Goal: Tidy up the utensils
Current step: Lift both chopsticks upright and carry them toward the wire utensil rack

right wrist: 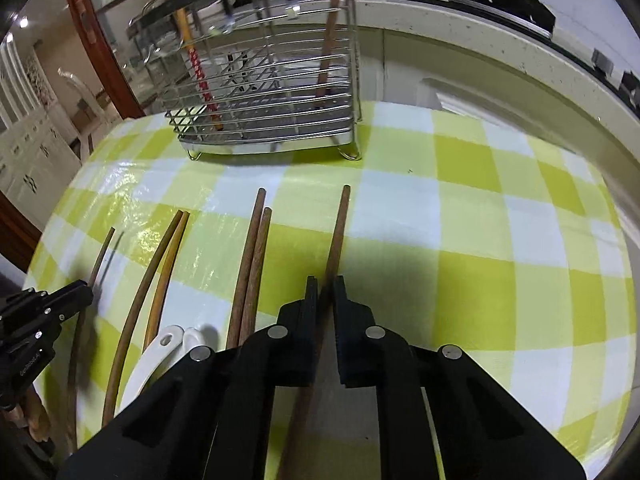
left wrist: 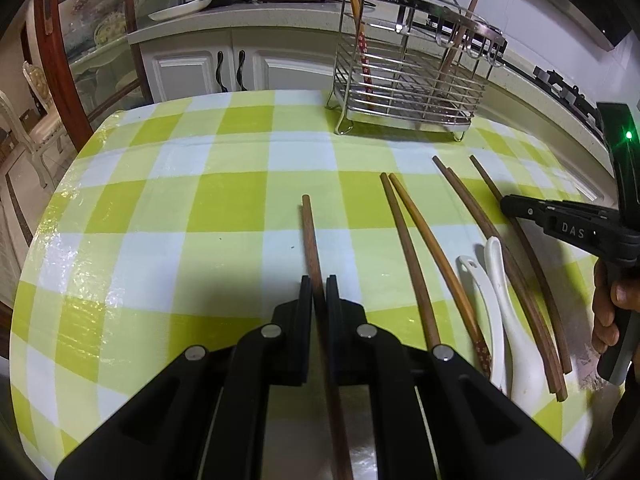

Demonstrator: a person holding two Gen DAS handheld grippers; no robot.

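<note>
Toward the far edge of the green-and-white checked desk [left wrist: 180, 200]: stainless-steel wire utensil rack [left wrist: 408, 80], upright, already holding a yellow chopstick with a red patterned end [left wrist: 362, 48] and a brown one. Nearer the front edge, right of middle: loose brown wooden chopsticks [left wrist: 408, 248] lying lengthwise, two white ceramic spoons [left wrist: 500, 280] among them, side by side.

Left tool [left wrist: 319, 292] pinched on a dark brown wooden chopstick [left wrist: 310, 232], gripped partway along, tip pointing toward the far edge. Right tool [right wrist: 326, 292] likewise clamped on a reddish-brown wooden chopstick [right wrist: 340, 224], over toward the desk's right edge. Whether either stick is clear of the cloth: cannot tell.

Handling, as a judgement: light, stiff, thin and round in section, so prone to roll or swivel between flat pads. Best held near the middle or slightly toward the thicker end, squarely across the pads, to stop pivoting on the way to the rack. Spoons probably heavier, glazed, slick and chippable; better taken by the handle and set down gently. Rack likely light enough to slide if knocked.
</note>
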